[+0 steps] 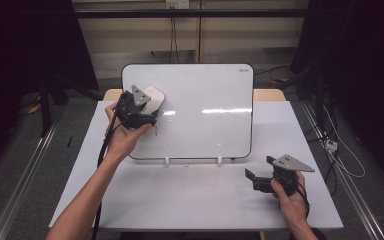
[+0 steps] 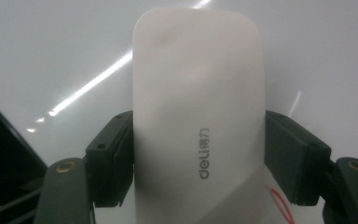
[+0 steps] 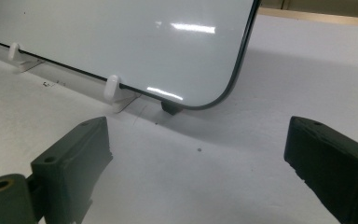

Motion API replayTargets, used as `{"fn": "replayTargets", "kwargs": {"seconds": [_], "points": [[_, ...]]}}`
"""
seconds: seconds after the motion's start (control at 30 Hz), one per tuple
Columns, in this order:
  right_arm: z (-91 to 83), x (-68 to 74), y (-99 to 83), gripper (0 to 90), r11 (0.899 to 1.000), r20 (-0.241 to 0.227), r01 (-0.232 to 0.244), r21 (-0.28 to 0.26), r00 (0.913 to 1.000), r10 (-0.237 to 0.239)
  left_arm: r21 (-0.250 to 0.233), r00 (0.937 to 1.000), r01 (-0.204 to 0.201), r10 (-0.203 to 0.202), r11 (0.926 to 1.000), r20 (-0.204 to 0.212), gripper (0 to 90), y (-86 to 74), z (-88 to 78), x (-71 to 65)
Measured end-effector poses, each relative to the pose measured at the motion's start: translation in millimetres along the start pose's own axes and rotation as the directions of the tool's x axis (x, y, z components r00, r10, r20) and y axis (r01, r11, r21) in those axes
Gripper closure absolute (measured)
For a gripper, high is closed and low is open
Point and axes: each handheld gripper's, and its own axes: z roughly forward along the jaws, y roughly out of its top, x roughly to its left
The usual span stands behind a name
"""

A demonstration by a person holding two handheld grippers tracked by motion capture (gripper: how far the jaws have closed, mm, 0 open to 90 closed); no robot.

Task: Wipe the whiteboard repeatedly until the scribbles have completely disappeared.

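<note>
**Eraser clamped against the whiteboard, second tool idle**

The white tabletop (image 1: 180, 200) carries a whiteboard (image 1: 205, 115) that leans back on small white clip feet (image 3: 113, 87) along its lower edge. Its face is glossy and nearly clean; a small red mark (image 2: 279, 203) shows beside the eraser in the left gripper view. The board looks stiff but only lightly propped, so I judge that hard pressure high on its face could rock it or slide it on those feet.

The left tool (image 1: 139, 107) is up at the board's upper left area, closed on a white eraser (image 2: 198, 121) with its jaws pressing the two long sides. The eraser (image 1: 152, 97) lies flat against the board face. It appears to be a smooth moulded plastic shell with rounded ends and a printed brand name, probably light and rigid, and likely slippery under the jaw pads. The hold sits across the lower half of the body, which seems a sound place: the sides there are straight and parallel, whereas nearer the rounded end the jaws would tend to squeeze it out. A firm but not crushing grip should do, since the shell may flex.

The right tool (image 1: 265, 175) rests low on the tabletop near the board's lower right corner, its jaws spread wide apart with nothing between them.
</note>
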Motion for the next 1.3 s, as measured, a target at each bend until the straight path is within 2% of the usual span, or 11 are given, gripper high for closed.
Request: {"fn": "replayTargets", "kwargs": {"seconds": [0.2,0.37,0.53,0.63,0.73,0.8,0.87,0.9,1.0,1.13,1.3], "points": [[2.4,0.4,0.7,7.3,1.0,-0.002,-0.003,0.002,1.0,0.003,0.007,0.9998,0.015,-0.015,0.9999,0.016,30.0,2.6,2.6,-1.6],[2.3,0.3,0.6,7.3,1.0,-0.002,-0.002,0.001,1.0,0.002,-0.003,0.9997,0.004,-0.004,1.0,0.023,29.8,3.4,5.8,-14.7],[1.7,0.4,0.5,7.3,1.0,-0.004,-0.004,0.002,1.0,0.004,-0.009,0.9992,0.013,-0.013,0.9999,0.037,29.8,0.4,5.7,-17.6],[1.6,0.3,0.5,7.3,1.0,-0.004,-0.003,0.001,1.0,0.003,-0.006,0.9988,-0.012,0.012,0.9999,0.047,29.8,-3.4,7.5,-27.7],[1.2,0.5,0.5,7.3,1.0,-0.004,-0.002,0.001,1.0,0.002,-0.01,0.9986,-0.015,0.015,0.9998,0.051,29.8,-6.9,7.8,-35.5],[1.3,0.5,0.5,7.3,1.0,-0.003,-0.003,0.002,1.0,0.003,0.005,0.9969,-0.026,0.025,0.9997,0.075,29.8,-7.7,8.6,-39.0],[1.5,0.5,0.5,7.3,1.0,-0.004,-0.001,0.002,1.0,0.001,0.011,0.9963,-0.059,0.058,0.9982,0.064,29.8,-8.4,8.9,-46.0],[1.5,0.6,0.5,7.3,1.0,-0.004,-0.002,0.002,1.0,0.002,0.009,0.9965,-0.056,0.055,0.9984,0.064,29.8,-8.5,8.3,-46.5],[1.1,0.3,0.4,7.3,1.0,-0.004,-0.004,0.003,1.0,0.004,0.006,0.9944,-0.062,0.061,0.9981,0.086,29.8,-9.7,7.9,-42.2],[0.3,-0.3,-0.1,7.3,1.0,-0.004,-0.001,0.0,1.0,0.001,0.007,0.9958,-0.064,0.064,0.9979,0.066,29.9,-10.5,6.4,-39.6],[-1.9,-1.8,-1.1,7.3,1.0,0.001,-0.008,-0.002,1.0,0.008,0.008,0.9981,-0.031,0.03,0.9995,0.054,30.0,-10.0,2.2,-18.5]]}}
